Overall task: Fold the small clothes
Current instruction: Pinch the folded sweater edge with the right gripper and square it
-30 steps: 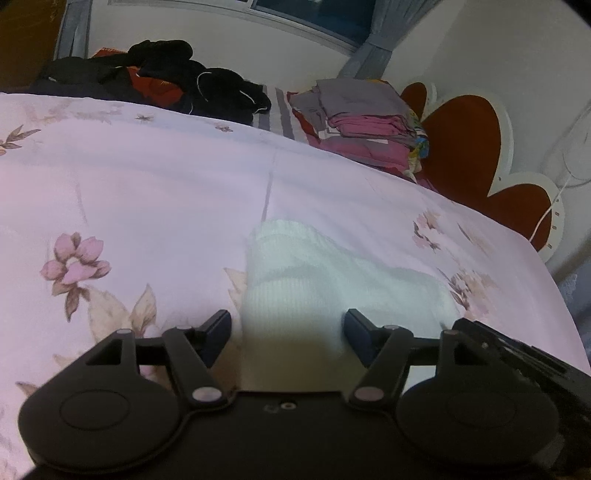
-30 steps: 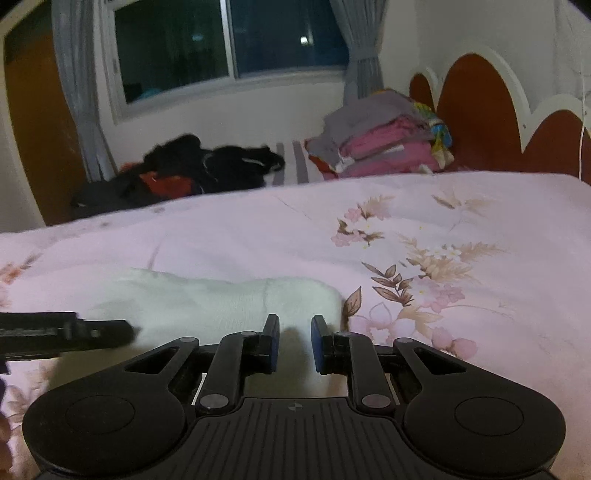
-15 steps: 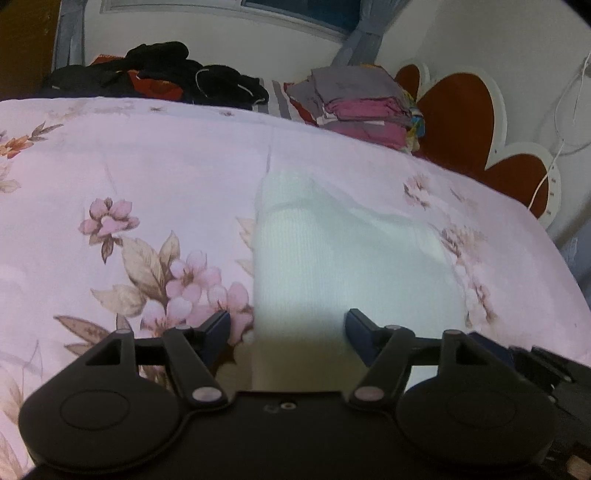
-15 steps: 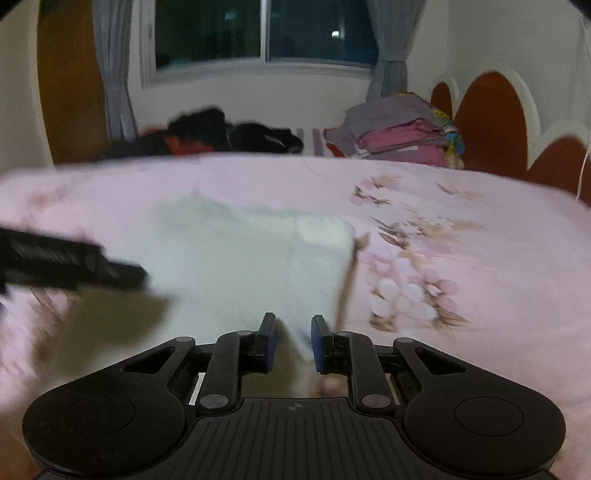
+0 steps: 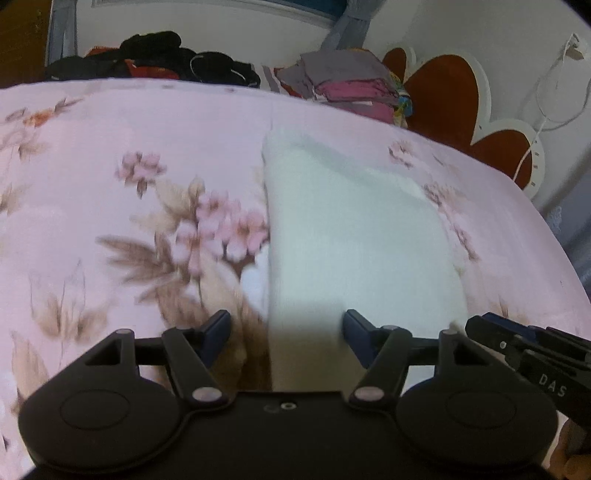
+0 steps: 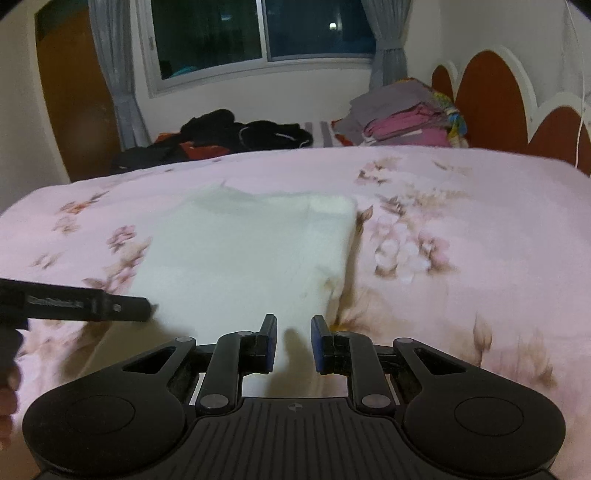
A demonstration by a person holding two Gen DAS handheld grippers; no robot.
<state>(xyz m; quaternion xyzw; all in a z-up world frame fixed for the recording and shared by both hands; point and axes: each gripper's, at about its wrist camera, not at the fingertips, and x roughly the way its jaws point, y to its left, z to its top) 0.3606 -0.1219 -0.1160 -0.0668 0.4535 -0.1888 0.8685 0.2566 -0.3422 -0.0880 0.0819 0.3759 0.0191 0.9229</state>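
Observation:
A white knitted garment lies folded flat on the pink floral bedspread; it also shows in the right wrist view. My left gripper is open, jaws wide, above the garment's near left edge, and holds nothing. My right gripper hovers above the near right part of the garment with a narrow gap between its jaws and nothing between them. The right gripper's tip shows in the left wrist view, the left gripper's finger in the right wrist view.
A stack of folded grey and pink clothes sits at the far end of the bed by the red scalloped headboard. A heap of dark clothes lies at the far left. A window is behind.
Both grippers have lifted and drawn back from the garment, which now lies lower and larger in view. The jaws of both stand as before.

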